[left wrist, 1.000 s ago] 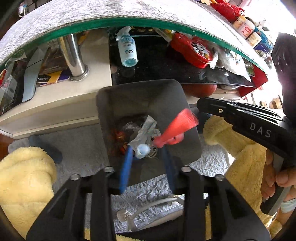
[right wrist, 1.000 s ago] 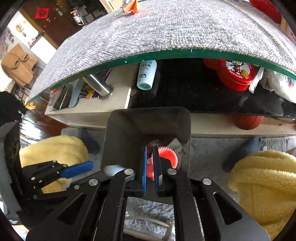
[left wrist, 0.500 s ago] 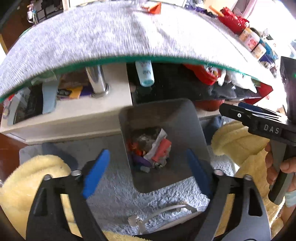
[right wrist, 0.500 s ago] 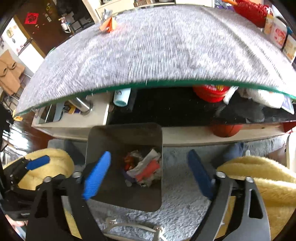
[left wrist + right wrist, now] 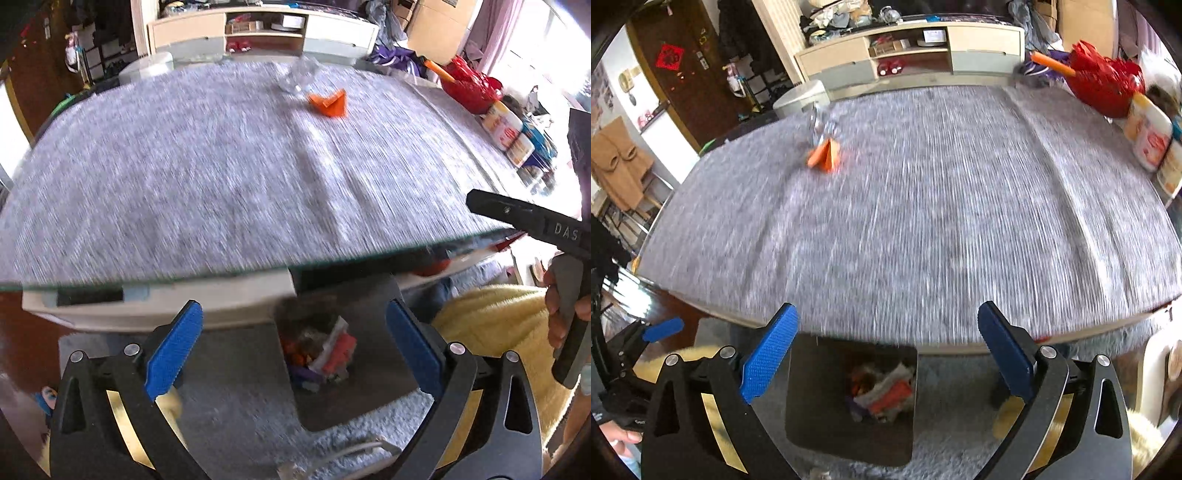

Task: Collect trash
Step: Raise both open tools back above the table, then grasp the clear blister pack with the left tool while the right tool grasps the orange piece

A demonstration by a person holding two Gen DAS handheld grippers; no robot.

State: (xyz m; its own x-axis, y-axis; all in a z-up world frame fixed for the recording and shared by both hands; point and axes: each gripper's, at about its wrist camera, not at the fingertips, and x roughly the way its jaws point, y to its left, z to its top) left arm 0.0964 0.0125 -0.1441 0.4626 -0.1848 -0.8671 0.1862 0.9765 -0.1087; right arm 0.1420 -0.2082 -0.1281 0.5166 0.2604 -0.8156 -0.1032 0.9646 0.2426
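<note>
A dark bin (image 5: 388, 402) (image 5: 812, 417) stands on the floor under the table's front edge, with mixed trash (image 5: 325, 354) (image 5: 882, 391) inside. On the grey table cover lie an orange folded paper (image 5: 330, 103) (image 5: 824, 155) and a clear crumpled plastic piece (image 5: 299, 75) (image 5: 820, 123) just behind it. My left gripper (image 5: 293, 350) is open and empty above the bin. My right gripper (image 5: 886, 350) is open and empty above the bin; its body shows in the left wrist view (image 5: 532, 221).
The grey-covered glass table (image 5: 221, 184) (image 5: 923, 221) fills both views. A red basket (image 5: 1104, 88) and jars (image 5: 1148, 136) stand at its right edge. Yellow fluffy cushions (image 5: 495, 325) flank the bin on a grey rug. A TV cabinet (image 5: 908, 55) stands behind.
Both grippers opened and dropped their trash into the bin, then lifted and tilted up, so the tabletop with the orange paper came into view.
</note>
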